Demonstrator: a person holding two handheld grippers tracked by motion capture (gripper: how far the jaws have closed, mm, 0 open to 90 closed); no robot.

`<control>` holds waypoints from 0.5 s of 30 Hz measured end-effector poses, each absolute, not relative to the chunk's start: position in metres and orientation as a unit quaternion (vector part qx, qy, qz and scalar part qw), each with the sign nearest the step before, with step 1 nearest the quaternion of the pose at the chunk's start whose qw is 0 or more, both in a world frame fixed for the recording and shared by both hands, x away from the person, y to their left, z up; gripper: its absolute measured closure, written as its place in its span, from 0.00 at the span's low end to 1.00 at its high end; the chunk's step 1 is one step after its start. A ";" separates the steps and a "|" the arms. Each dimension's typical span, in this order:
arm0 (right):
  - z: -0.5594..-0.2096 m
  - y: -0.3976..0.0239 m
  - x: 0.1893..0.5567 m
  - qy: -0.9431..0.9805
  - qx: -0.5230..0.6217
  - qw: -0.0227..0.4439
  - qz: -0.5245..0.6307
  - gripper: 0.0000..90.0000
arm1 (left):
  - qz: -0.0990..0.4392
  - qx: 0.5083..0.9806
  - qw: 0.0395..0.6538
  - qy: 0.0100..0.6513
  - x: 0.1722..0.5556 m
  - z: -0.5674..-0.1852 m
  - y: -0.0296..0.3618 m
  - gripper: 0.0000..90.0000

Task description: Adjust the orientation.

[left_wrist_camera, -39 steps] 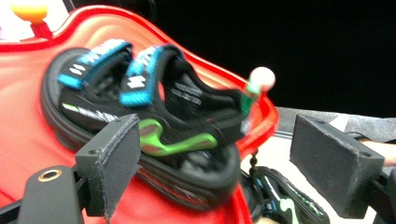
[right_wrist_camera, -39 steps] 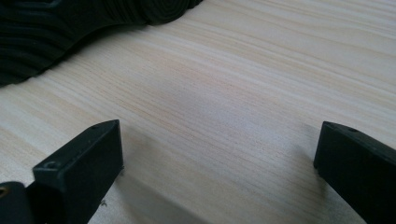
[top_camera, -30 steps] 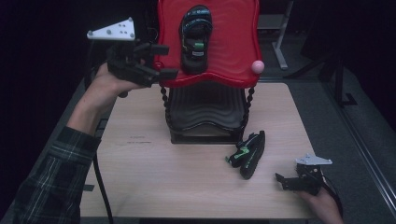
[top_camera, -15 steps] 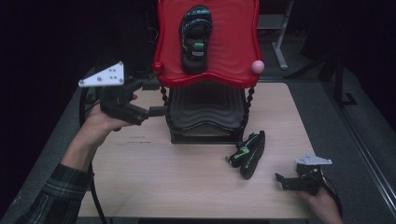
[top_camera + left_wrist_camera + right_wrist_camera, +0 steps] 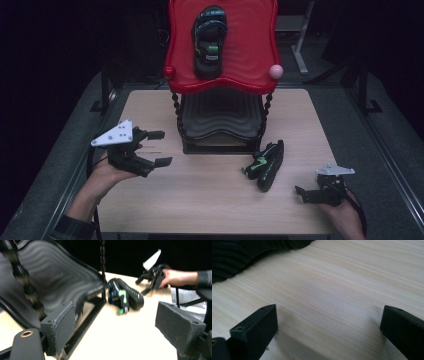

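Wooden table (image 5: 210, 200) stands on grey carpeted floor (image 5: 370, 135).

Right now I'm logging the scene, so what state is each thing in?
Left gripper: open, empty, held above the table.
Right gripper: open, empty, low over the table.
Sandal on the red shelf: lying flat, sole down.
Sandal on the table: tipped on its side beside the rack.

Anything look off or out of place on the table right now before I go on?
One thing: the sandal on the table lies tipped on its side by the rack's front right corner, while its mate sits flat, sole down, on the red top shelf. Nothing looks spilled or damaged. Both grippers are open and holding nothing.
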State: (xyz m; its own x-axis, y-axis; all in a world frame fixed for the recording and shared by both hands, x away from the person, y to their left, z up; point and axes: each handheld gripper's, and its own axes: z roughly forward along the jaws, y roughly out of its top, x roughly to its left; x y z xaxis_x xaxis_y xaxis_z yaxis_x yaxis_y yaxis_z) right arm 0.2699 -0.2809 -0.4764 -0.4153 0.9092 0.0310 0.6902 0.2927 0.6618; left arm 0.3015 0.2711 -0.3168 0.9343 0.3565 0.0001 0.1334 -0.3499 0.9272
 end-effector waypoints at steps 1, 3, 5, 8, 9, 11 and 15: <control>-0.475 -0.281 0.270 0.784 0.511 0.175 0.306 0.05 | 0.101 0.817 0.546 0.153 0.300 -0.323 0.271 0.18; -0.471 -0.280 0.270 0.783 0.511 0.167 0.312 0.10 | 0.098 0.822 0.538 0.158 0.296 -0.337 0.272 0.18; -0.466 -0.279 0.269 0.786 0.503 0.167 0.319 0.19 | 0.100 0.824 0.534 0.160 0.295 -0.342 0.272 0.18; -0.456 -0.276 0.271 0.787 0.496 0.169 0.325 0.34 | 0.094 0.833 0.518 0.172 0.289 -0.370 0.273 0.17; -0.453 -0.276 0.271 0.786 0.494 0.172 0.329 0.43 | 0.090 0.835 0.512 0.177 0.287 -0.378 0.273 0.17; -0.448 -0.275 0.272 0.785 0.491 0.172 0.337 0.51 | 0.090 0.838 0.507 0.181 0.286 -0.384 0.274 0.17; -0.432 -0.272 0.280 0.779 0.479 0.177 0.365 0.77 | 0.082 0.846 0.492 0.191 0.283 -0.404 0.277 0.16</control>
State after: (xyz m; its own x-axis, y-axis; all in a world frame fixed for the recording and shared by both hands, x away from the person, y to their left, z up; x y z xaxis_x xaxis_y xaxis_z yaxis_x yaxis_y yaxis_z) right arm 0.2797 -0.2721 -0.4316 -0.4790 0.8748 0.0734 0.6160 0.2753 0.7381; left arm 0.2825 0.2772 -0.4040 0.9141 0.4025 -0.0493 0.2420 -0.4441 0.8627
